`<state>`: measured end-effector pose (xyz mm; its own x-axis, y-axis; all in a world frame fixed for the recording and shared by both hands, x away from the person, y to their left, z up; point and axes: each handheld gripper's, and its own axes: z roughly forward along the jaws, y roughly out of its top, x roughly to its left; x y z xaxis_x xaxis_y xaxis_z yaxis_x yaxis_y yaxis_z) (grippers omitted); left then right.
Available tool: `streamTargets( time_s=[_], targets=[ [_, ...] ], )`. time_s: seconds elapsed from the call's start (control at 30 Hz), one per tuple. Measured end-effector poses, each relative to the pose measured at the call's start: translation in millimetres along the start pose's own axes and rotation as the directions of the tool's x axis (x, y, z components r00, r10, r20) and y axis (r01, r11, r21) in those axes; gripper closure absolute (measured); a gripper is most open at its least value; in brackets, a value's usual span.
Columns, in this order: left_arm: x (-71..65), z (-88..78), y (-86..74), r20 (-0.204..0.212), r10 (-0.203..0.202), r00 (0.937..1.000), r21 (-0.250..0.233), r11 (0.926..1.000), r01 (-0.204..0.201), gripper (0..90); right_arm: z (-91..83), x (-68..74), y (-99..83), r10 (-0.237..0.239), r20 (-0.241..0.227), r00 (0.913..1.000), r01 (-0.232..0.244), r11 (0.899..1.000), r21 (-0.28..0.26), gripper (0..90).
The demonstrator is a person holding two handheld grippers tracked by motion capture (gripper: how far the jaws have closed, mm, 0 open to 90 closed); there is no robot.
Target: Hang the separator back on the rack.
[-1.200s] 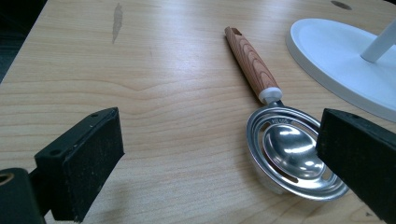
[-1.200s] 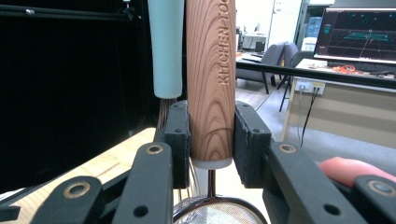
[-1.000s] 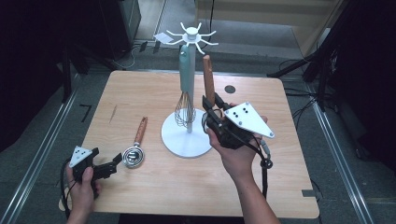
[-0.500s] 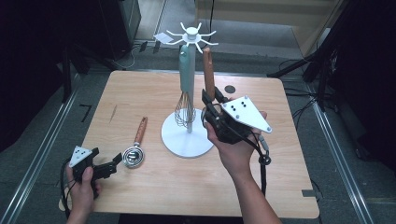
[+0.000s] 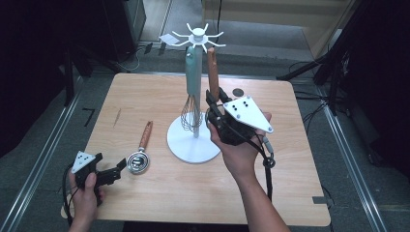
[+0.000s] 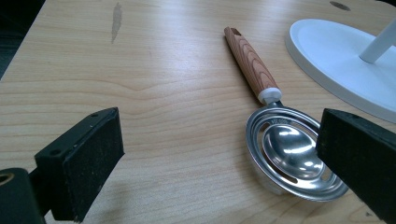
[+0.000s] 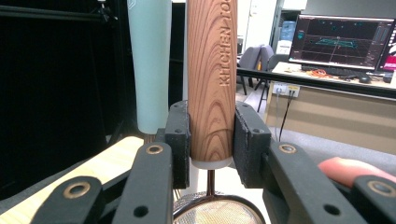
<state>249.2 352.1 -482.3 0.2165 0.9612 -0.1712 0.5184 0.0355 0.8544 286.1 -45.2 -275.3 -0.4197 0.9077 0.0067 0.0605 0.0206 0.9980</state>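
A white utensil stand [image 5: 193, 145] rises mid-table, with hooks [image 5: 198, 36] at its top. A whisk [image 5: 191, 113] with a pale teal handle [image 7: 149, 60] hangs from it. My right gripper [image 5: 215, 99] is shut on the wooden handle [image 7: 212, 79] of a mesh strainer [image 7: 217, 212] and holds it upright beside the stand's post, its handle end [image 5: 212, 63] just under the hooks. On the table at front left lies a steel egg separator [image 6: 292, 156] with a wooden handle [image 5: 146, 134]. My left gripper [image 5: 118, 169] stands open right beside its bowl, with nothing gripped.
The stand's round base [image 6: 341, 60] lies just right of the separator. A dark mark [image 5: 117, 117] and a small round hole [image 5: 237, 92] show on the wooden tabletop. Black cables trail from both grippers. Dark floor and metal rails surround the table.
My right gripper has lifted the strainer slightly, so its handle end stands closer to the hooks. The left gripper and the separator have not moved.
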Motion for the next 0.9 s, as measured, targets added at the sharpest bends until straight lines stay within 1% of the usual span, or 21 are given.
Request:
streamTargets(
  time_s=[0.13,0.23,0.47,0.53,0.6,0.77,0.9],
  targets=[
    [0.3,-0.1,0.1,0.0,0.003,1.0,0.002,1.0,-0.003,1.6,1.0,1.9,0.0,0.0,0.01,0.9999,0.0,1.0,0.004,71.8],
    [0.1,0.0,0.0,0.0,0.001,1.0,0.0,1.0,-0.001,1.6,1.3,1.9,-0.5,-0.018,0.023,0.9996,0.018,1.0,0.004,71.9],
    [0.1,0.0,0.0,0.0,0.0,1.0,0.0,1.0,0.0,1.6,2.5,-1.1,-1.2,-0.006,0.035,0.9994,0.005,1.0,0.02,71.9],
    [0.0,0.1,0.0,0.001,0.0,1.0,-0.001,1.0,0.0,1.6,2.6,-3.1,-1.3,-0.005,0.047,0.9989,0.004,1.0,0.02,71.9],
    [0.0,0.0,0.0,0.0,0.002,1.0,0.001,1.0,-0.002,1.6,2.9,-3.8,-1.3,0.006,0.049,0.9988,-0.007,1.0,0.027,71.9],
    [0.0,0.0,0.0,0.001,0.005,1.0,0.002,1.0,-0.005,1.6,4.4,-1.9,-1.0,-0.013,0.053,0.9985,0.012,0.999,0.033,71.9],
    [-0.1,0.1,0.0,0.001,0.006,1.0,0.003,1.0,-0.006,1.6,7.2,-1.6,-0.3,-0.007,0.058,0.9983,0.005,0.999,0.04,71.9]
  ],
)
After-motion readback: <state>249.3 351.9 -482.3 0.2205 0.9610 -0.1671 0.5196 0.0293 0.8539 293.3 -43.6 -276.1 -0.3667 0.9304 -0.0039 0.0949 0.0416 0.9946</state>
